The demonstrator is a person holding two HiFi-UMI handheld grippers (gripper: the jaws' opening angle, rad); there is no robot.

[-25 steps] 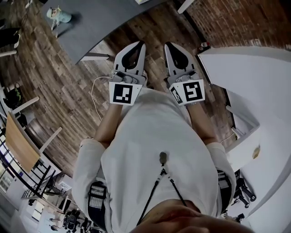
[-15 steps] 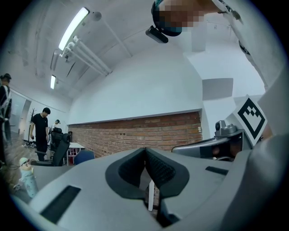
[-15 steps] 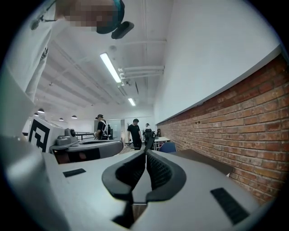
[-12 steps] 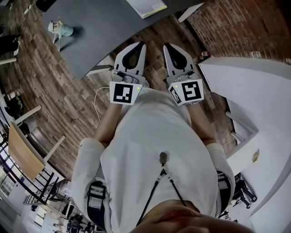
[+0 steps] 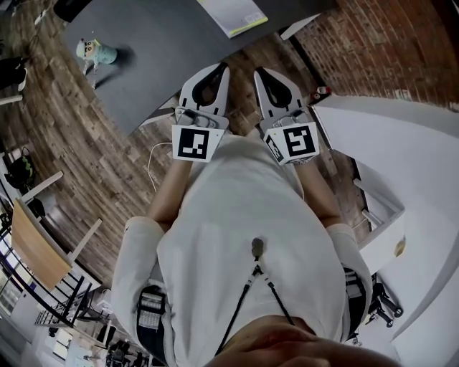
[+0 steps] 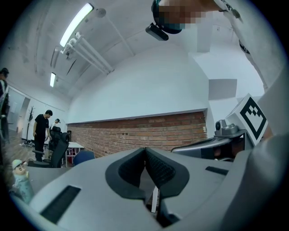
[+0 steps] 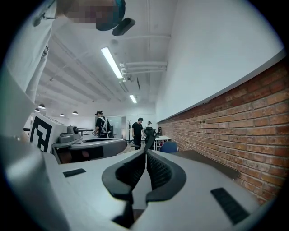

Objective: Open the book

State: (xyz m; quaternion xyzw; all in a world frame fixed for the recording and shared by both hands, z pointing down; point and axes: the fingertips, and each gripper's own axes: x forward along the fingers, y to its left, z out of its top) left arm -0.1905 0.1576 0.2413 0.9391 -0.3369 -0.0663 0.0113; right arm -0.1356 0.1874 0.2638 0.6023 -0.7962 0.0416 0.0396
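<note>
The left gripper (image 5: pixel 223 69) and right gripper (image 5: pixel 259 72) sit clenched and empty at upper centre. The book (image 5: pixel 232 14) lies at the top edge on the grey table (image 5: pixel 143 57), its cover print too small to read.

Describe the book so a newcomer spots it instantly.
Find the dark grey table across the head view's top. The book lies flat at the frame's top edge: pale with a yellow-green border, unlike the teal figurine at the table's left.

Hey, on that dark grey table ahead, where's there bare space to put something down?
Most of the dark table in view is bare: the wide stretch between the figurine at its left and the book at its far edge, down to the near edge ahead of the left gripper. Nowhere on it looks crowded; only those two spots are taken.
</note>
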